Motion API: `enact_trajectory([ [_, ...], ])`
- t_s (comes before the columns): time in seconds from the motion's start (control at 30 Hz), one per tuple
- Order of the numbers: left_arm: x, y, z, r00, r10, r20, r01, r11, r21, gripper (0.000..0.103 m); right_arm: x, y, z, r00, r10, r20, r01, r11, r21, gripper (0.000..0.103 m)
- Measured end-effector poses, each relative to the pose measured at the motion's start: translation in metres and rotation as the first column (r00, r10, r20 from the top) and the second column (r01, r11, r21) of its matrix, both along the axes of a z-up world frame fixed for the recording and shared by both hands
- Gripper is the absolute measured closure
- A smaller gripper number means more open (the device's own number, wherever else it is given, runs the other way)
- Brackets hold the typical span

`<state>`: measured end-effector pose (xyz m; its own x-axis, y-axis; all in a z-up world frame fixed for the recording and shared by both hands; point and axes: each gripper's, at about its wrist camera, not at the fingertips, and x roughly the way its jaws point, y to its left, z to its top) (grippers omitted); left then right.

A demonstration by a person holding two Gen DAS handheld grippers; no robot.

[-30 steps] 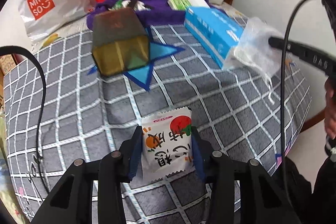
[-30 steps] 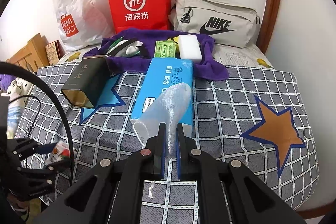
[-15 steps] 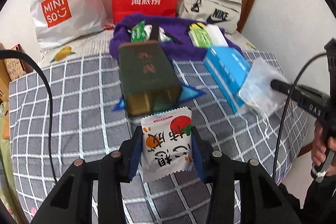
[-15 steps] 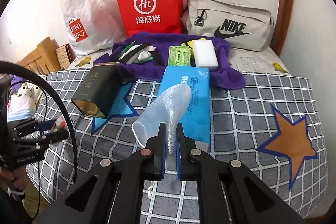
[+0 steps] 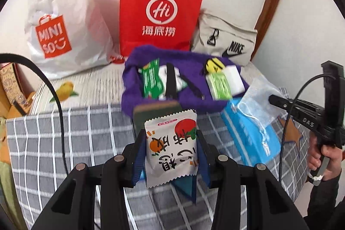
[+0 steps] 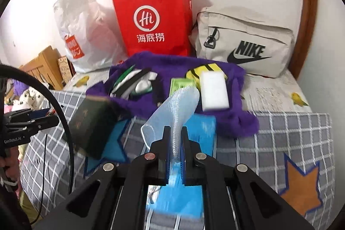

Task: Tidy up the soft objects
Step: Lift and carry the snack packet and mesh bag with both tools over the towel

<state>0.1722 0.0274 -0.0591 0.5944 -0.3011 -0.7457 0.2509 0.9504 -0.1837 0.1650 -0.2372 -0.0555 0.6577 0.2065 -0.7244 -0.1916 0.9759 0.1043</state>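
A bed (image 6: pixel 291 133) under a grey checked cover carried the clutter. At its far side a red paper bag (image 6: pixel 151 18), a white plastic bag (image 5: pixel 60 21) and a beige pouch (image 6: pixel 243 40) leaned against the wall. In front of them lay a purple towel (image 6: pixel 232 120) holding green packets, a white sponge (image 6: pixel 213 89) and other small items. A dark tin (image 6: pixel 92 122) and a blue tissue box (image 5: pixel 248 139) lay on the cover between the towel and both tools.

The left tongs (image 5: pixel 171 150) pinched a white snack packet (image 5: pixel 171 143) by its side edges, upright between the blue pads, held above the cover just short of the tin. The right tongs (image 6: pixel 174 143) were pressed together on a pale mesh bag (image 6: pixel 179 105), which rose from the tips and drooped toward the towel, above the tissue box.
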Motion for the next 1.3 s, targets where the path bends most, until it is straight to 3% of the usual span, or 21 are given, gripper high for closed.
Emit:
enact_trajectory([
  [0.27,0.059,-0.008,0.006,1.0,-0.012,0.0,0.012,1.0,-0.002,0.062,0.073,0.006,0.013,0.999,-0.012,0.033,0.013,1.0,-0.018,0.096],
  [0.57,0.107,-0.018,-0.002,1.0,-0.003,-0.011,0.003,1.0,0.014,0.062,0.134,0.028,0.011,1.0,0.027,-0.001,-0.027,1.0,0.015,0.096],
  [0.77,0.129,-0.022,-0.01,1.0,0.001,-0.028,0.0,0.999,0.032,0.062,0.186,0.038,-0.01,0.998,0.01,-0.064,-0.011,1.0,-0.023,0.096],
  [0.97,0.143,-0.022,-0.02,0.999,-0.002,-0.046,0.004,0.999,0.033,0.062,0.208,0.042,-0.034,0.99,0.012,-0.14,-0.015,1.0,-0.018,0.095],
  [1.17,0.155,-0.031,-0.023,0.998,-0.023,-0.062,0.025,0.999,0.03,0.062,0.222,0.039,-0.058,0.976,-0.007,-0.217,-0.005,0.998,-0.056,0.091],
  [1.3,0.163,-0.041,-0.025,0.997,-0.042,-0.071,0.045,0.998,0.035,0.062,0.22,0.04,-0.059,0.977,0.002,-0.213,-0.02,0.997,-0.08,0.068],
])
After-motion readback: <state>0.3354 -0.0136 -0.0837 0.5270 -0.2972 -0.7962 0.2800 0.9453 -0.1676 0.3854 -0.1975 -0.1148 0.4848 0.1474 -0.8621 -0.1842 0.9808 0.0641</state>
